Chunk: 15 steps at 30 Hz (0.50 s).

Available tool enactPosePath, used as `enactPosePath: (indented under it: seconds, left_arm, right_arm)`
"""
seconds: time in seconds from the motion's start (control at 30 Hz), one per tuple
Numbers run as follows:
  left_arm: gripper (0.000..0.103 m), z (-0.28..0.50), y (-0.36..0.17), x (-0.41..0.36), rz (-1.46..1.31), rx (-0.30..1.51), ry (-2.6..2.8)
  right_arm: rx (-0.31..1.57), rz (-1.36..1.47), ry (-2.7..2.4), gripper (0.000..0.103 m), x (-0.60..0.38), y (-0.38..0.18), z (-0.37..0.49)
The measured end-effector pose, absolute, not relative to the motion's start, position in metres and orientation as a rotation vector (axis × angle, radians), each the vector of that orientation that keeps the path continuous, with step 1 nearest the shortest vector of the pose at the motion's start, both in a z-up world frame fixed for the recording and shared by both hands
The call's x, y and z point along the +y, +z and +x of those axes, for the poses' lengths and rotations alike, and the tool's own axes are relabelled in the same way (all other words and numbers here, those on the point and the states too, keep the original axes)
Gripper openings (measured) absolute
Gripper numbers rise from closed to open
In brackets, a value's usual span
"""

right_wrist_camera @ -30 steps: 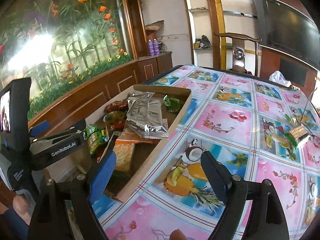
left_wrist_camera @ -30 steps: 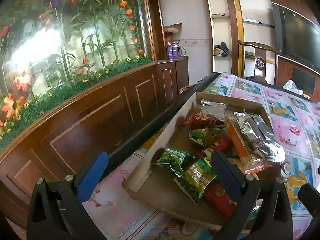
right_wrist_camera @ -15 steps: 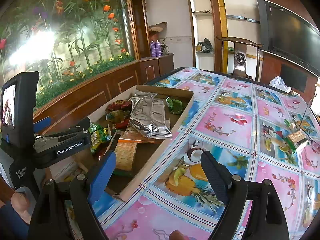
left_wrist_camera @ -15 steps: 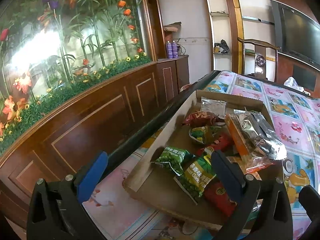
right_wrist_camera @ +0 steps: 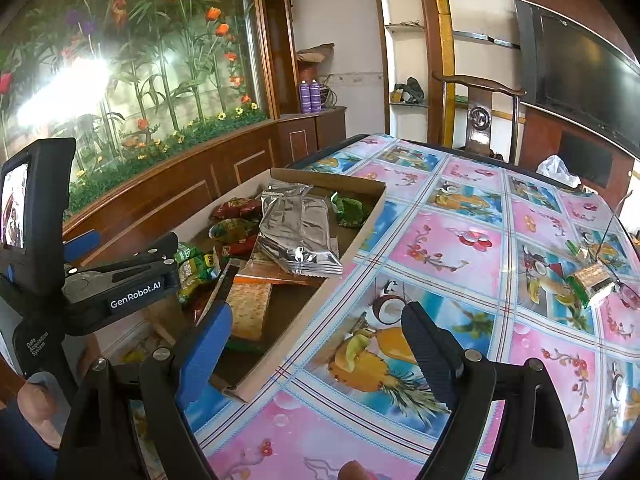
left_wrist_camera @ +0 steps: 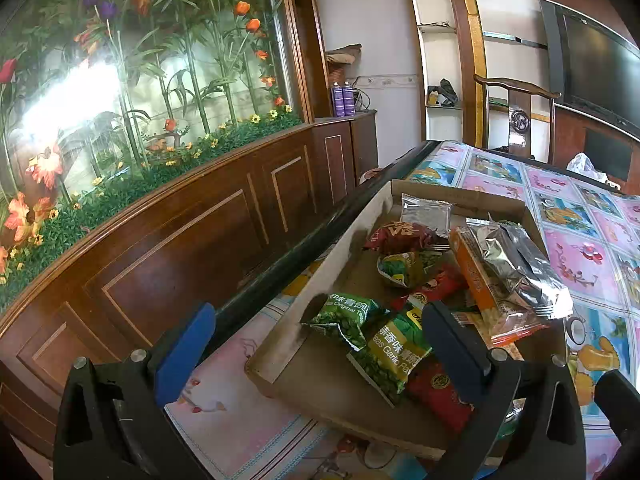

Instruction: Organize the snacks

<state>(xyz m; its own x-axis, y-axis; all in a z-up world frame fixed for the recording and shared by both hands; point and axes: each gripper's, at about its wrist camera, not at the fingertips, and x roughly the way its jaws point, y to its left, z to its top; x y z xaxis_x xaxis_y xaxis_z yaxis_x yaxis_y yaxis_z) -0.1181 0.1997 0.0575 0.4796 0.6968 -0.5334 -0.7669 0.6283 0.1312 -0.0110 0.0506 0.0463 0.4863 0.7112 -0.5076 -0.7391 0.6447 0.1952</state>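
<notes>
- Left tongs (left_wrist_camera: pixel 316 332) spread wide, empty, over cardboard tray (left_wrist_camera: pixel 344 240) of snack packets at worktop (right_wrist_camera: pixel 460 248) edge.
- Right tongs (right_wrist_camera: pixel 316 332) spread wide, empty, above worktop beside tray.
- Silver foil packet (right_wrist_camera: pixel 298 232) tops the pile.

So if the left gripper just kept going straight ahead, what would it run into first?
Probably the green pea packets in the cardboard box. They lie between the open fingers of the left gripper, near the box's front end. Depth is hard to judge through the fisheye, so the box's near wall could come first.
</notes>
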Motion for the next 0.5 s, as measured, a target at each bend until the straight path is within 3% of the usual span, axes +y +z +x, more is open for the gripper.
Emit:
enactPosePath:
  seconds: [0.5]
  left_arm:
    - [0.103, -0.1169, 0.0581, 0.1993, -0.132, 0.589, 0.896]
  right_arm:
    - [0.598, -0.059, 0.875, 0.090, 0.0497, 0.0453, -0.0073]
